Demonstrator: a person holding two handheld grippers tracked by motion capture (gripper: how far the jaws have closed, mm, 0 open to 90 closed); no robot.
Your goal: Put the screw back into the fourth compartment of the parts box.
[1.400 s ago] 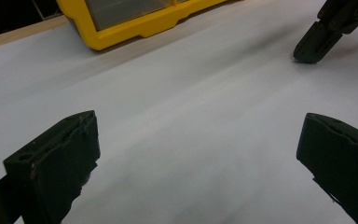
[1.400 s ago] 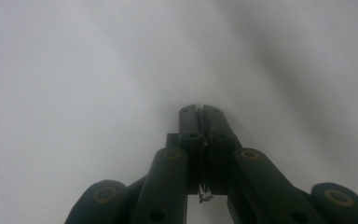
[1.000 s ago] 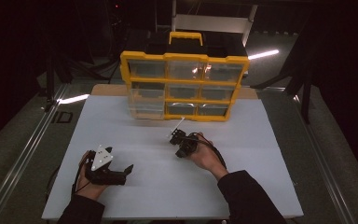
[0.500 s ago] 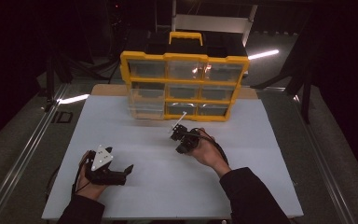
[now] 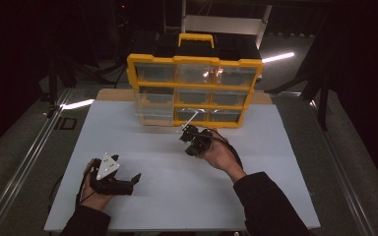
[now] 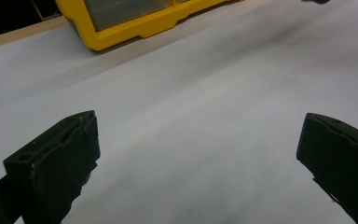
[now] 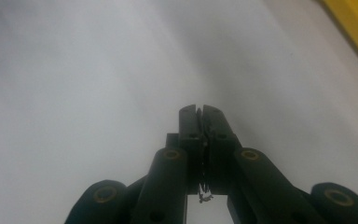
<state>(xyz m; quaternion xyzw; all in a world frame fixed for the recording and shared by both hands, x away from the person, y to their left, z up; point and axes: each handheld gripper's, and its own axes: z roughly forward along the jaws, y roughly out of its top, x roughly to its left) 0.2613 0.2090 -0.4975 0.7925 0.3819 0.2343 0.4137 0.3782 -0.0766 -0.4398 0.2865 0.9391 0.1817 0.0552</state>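
White table sheet [image 5: 285, 162], wooden board edge [image 5: 109, 93] behind it. Metal rail [image 5: 24, 162] along left side. Light strip [image 5: 278, 57] glowing behind, dark surroundings.

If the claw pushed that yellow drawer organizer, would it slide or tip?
The yellow organizer stands upright and tall, so a high push might tip it backward. Its base rests flat on the smooth white table, so a low push would probably slide it.

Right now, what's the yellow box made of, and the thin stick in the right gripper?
The box looks like glossy yellow plastic with clear plastic drawers: light glints off the fronts. The stick, pinched in the shut right gripper, is thin, pale and straight; perhaps plastic or metal, too small to tell.
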